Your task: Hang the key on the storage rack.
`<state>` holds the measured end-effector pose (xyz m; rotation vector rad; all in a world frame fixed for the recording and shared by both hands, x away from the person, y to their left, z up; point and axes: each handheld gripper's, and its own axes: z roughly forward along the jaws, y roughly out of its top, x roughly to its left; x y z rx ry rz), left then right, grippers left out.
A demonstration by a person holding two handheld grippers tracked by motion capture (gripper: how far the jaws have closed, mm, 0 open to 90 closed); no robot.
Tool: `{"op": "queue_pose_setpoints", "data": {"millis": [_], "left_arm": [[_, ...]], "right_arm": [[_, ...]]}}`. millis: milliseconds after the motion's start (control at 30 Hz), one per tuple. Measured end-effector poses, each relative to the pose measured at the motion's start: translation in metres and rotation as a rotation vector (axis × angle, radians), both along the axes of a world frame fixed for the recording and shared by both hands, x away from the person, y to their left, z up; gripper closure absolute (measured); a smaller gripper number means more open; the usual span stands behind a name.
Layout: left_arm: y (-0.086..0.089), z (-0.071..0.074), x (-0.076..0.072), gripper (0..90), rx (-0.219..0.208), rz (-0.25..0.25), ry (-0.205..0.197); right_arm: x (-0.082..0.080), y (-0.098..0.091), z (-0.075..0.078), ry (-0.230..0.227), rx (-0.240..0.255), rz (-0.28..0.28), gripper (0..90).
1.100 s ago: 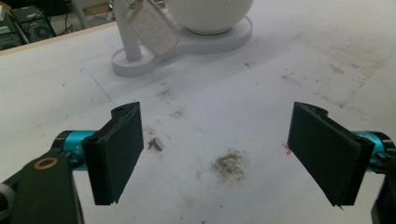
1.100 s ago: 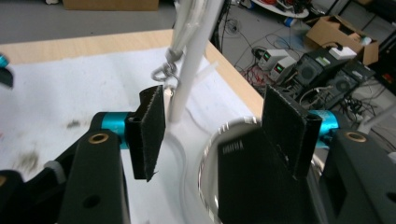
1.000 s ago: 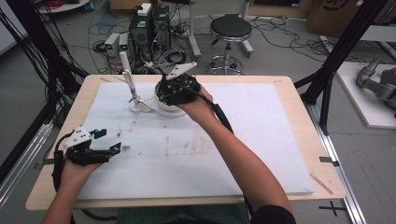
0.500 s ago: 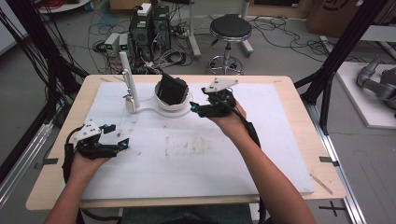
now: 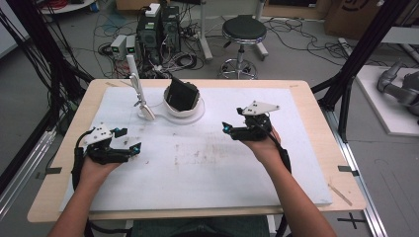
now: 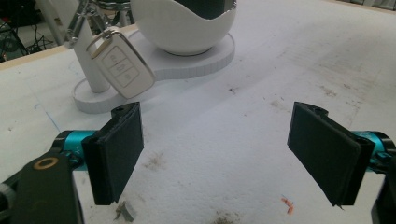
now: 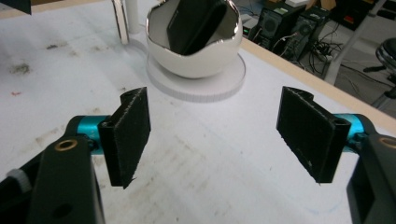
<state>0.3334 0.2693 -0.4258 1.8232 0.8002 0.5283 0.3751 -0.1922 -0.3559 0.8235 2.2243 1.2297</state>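
Right hand-held gripper (image 5: pixel 232 129) gapes empty near black wallet (image 5: pixel 182 94) upright in bowl (image 5: pixel 190 109).

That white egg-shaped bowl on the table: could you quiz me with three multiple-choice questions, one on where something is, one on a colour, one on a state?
1. Where is the black wallet?
A. flat on the table
B. standing in the white bowl
C. in the right gripper

2. What colour is the car key hanging on the post?
A. white
B. red
C. black

3. How does the left gripper stand?
A. shut on the key
B. shut on nothing
C. open and empty

Answers: 1 B, the wallet leans inside the bowl's jagged rim. 2 A, its casing is white with a silver ring. 3 C, bare table shows between its wide-apart pads.
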Motion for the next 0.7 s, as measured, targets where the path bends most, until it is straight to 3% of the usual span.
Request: {"op": "queue_pose_setpoints", "data": {"millis": [467, 700], "left_arm": [[0.0, 0.0, 0.0, 18.4, 0.001, -0.001, -0.001], [-0.001, 0.0, 0.0, 18.5, 0.005, -0.004, 0.002]], "right_arm": [[-0.012, -0.015, -0.038, 0.076, -0.007, -0.009, 21.4], [-0.009, -0.017, -0.045, 0.095, -0.007, -0.029, 21.3]]}}
